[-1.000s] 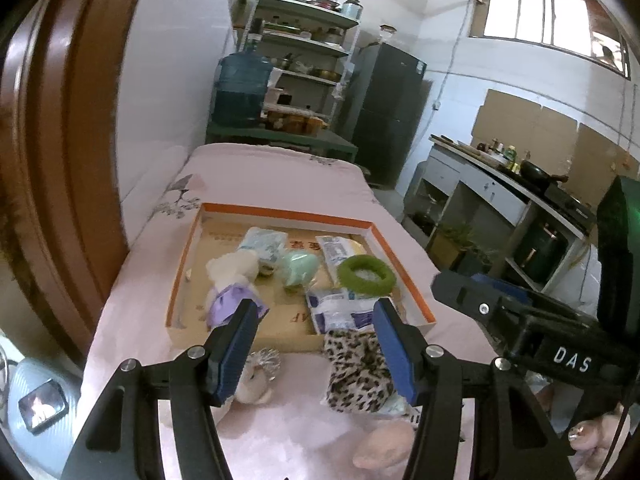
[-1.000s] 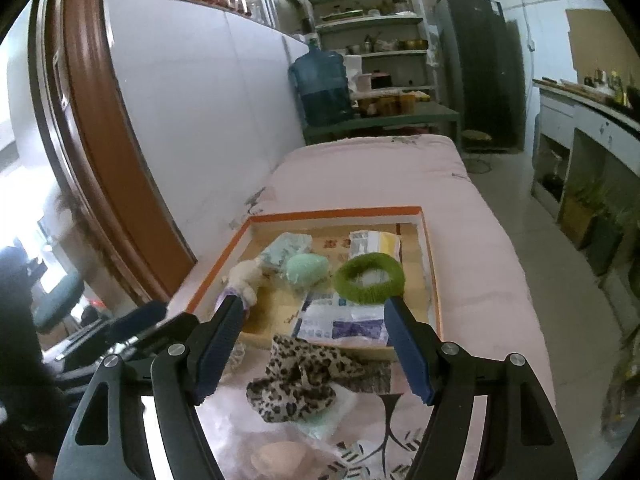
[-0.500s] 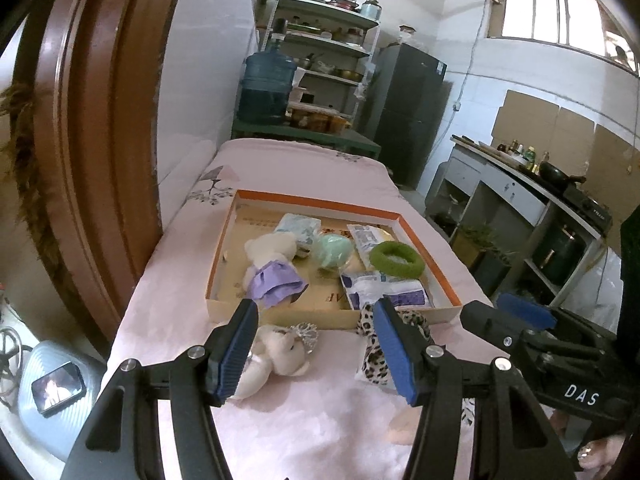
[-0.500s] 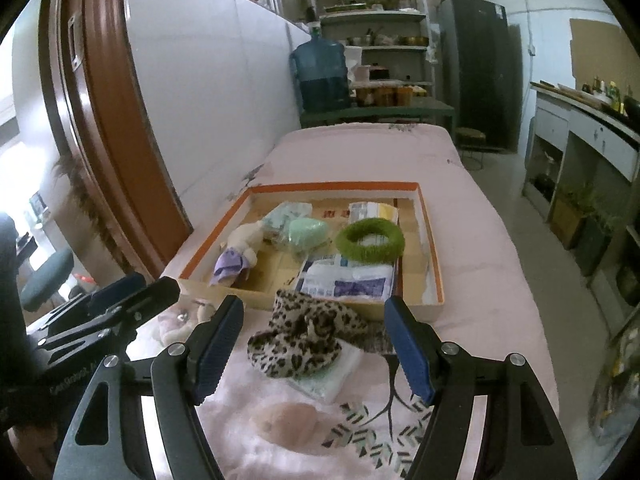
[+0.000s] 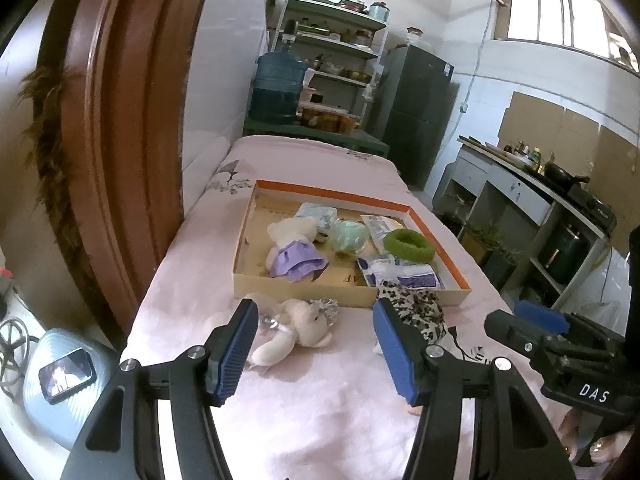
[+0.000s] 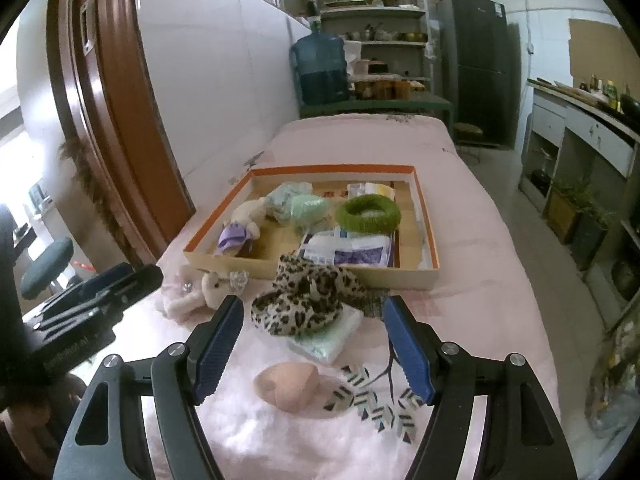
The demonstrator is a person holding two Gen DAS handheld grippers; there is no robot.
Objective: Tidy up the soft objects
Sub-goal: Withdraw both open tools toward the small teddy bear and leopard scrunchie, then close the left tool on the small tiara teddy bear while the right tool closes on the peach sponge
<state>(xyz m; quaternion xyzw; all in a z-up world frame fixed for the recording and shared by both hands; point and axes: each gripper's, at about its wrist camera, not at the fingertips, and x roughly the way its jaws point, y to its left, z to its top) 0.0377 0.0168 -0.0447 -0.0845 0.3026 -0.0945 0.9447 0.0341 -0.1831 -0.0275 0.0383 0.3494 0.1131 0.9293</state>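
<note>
Left wrist view: the left tongs (image 5: 312,344) hang spread over the pink bed (image 5: 320,412), pinching nothing, with a white plush (image 5: 298,330) lying on the cover between the pads. Just behind it sits the box (image 5: 304,286), holding a bear (image 5: 294,246), a green ring (image 5: 408,245) and packets (image 5: 400,272). Right wrist view: the right tongs (image 6: 314,344) are also spread and empty, above a leopard scrunchie (image 6: 308,300) resting on a tissue pack (image 6: 326,340) beside the box's near wall; a peach pad (image 6: 290,386) lies nearer.

Home kitchen, probably: fridge (image 5: 416,120), stove pan (image 5: 562,174), cookware shelves (image 5: 336,40).
</note>
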